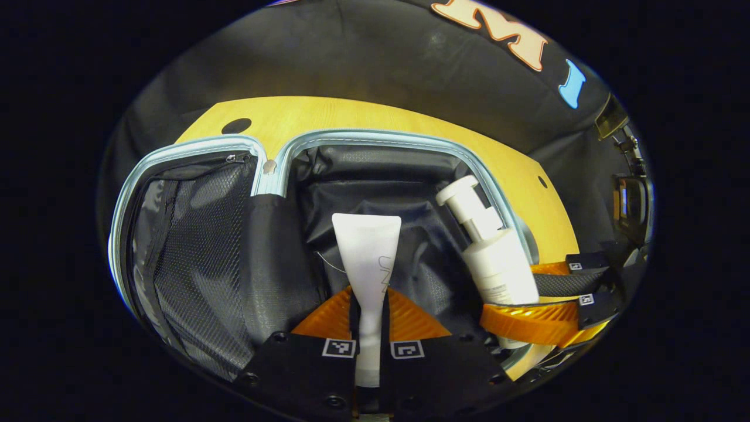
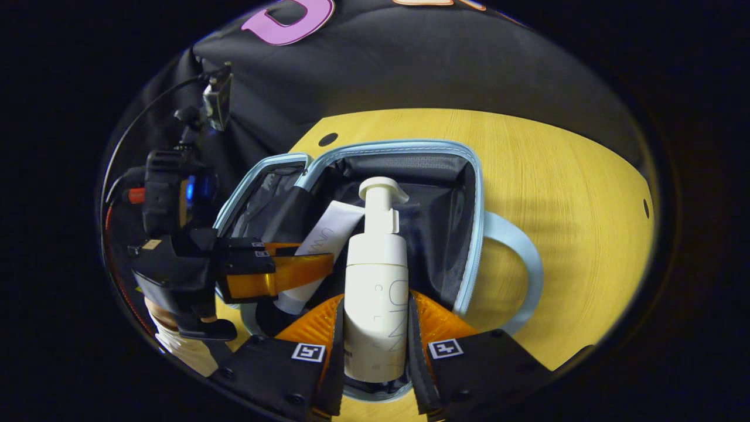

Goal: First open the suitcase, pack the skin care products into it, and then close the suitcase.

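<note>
Black lining fills the open suitcase (image 1: 410, 176), which lies flat on the yellow table (image 2: 556, 193) with both halves spread and its pale blue zipper rim facing up. My left gripper (image 1: 370, 340) is clamped on a white tube (image 1: 368, 258): both fingers press its narrow end, and its flat crimped end points away from me, deeper into the main compartment. My right gripper (image 2: 375, 346) is closed around a white pump bottle (image 2: 376, 281), both fingers squeezing the lower body while the pump head points forward over the lining.

Both products hang over the same compartment, the one beside the mesh pocket (image 1: 187, 258) half. The long axes of both run straight out from my jaws, toward the far rim. The tube sits just beside the bottle on its left, close enough that the two could knock if I lower them together. In the right gripper view, my left gripper (image 2: 304, 269) reaches in from the side, its fingers near the bottle.

I judge the packing step is in hand: each product needs to go down onto the lining, laid flat along its length. The bottle is bulkier and lies closer to the right wall, so I would place it against that side and keep the tube toward the middle. Closing the lid comes after.
</note>
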Demonstrator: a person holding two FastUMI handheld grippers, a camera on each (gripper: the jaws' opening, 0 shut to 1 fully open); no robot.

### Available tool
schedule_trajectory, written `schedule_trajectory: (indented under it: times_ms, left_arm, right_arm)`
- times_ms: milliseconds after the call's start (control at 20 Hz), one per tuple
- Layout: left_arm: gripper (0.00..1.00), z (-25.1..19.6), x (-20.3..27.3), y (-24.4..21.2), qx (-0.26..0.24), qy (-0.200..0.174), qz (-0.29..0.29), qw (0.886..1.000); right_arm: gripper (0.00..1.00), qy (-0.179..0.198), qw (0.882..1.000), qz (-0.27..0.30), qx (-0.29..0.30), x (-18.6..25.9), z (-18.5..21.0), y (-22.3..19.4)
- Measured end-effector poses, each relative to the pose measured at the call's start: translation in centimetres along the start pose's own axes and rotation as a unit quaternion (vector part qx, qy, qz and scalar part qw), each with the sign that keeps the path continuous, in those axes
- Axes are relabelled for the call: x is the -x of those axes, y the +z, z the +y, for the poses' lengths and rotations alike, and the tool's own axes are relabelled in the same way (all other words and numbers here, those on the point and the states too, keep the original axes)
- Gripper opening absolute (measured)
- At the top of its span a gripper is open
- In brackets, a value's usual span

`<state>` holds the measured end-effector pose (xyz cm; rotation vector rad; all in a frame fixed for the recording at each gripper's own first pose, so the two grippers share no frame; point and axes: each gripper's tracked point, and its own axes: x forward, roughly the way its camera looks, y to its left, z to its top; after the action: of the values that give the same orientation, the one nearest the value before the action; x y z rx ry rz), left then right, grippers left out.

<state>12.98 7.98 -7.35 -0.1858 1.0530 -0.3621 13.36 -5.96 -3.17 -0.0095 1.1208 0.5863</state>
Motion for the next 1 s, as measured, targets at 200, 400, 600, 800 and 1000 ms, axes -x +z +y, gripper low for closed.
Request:
schedule_trajectory:
  times_ms: [200,400,600,800,1000]
  left_arm:
    - [0.21,-0.4,1.1,1.2,-0.012,0.001,-0.023,1.0]
    - [0.56,-1.4,3.0,1.6,-0.021,-0.007,-0.04,0.999]
    - [0.84,-1.4,5.4,2.1,-0.023,-0.006,-0.063,0.998]
    - [0.95,0.0,9.1,2.7,-0.032,0.001,-0.103,0.994]
    - [0.96,4.2,13.2,3.1,-0.026,0.033,-0.149,0.988]
  right_arm:
    - [0.54,0.004,1.0,-0.003,-0.003,-0.1,0.1,0.0]
    - [0.6,0.032,0.999,-0.028,-0.018,1.0,1.6,1.5]
    - [0.91,0.033,0.996,-0.079,-0.002,4.1,2.3,3.9]
    - [0.98,0.03,0.99,-0.134,0.031,7.9,2.7,4.3]
    - [0.99,0.031,0.971,-0.225,0.075,12.0,3.6,4.2]
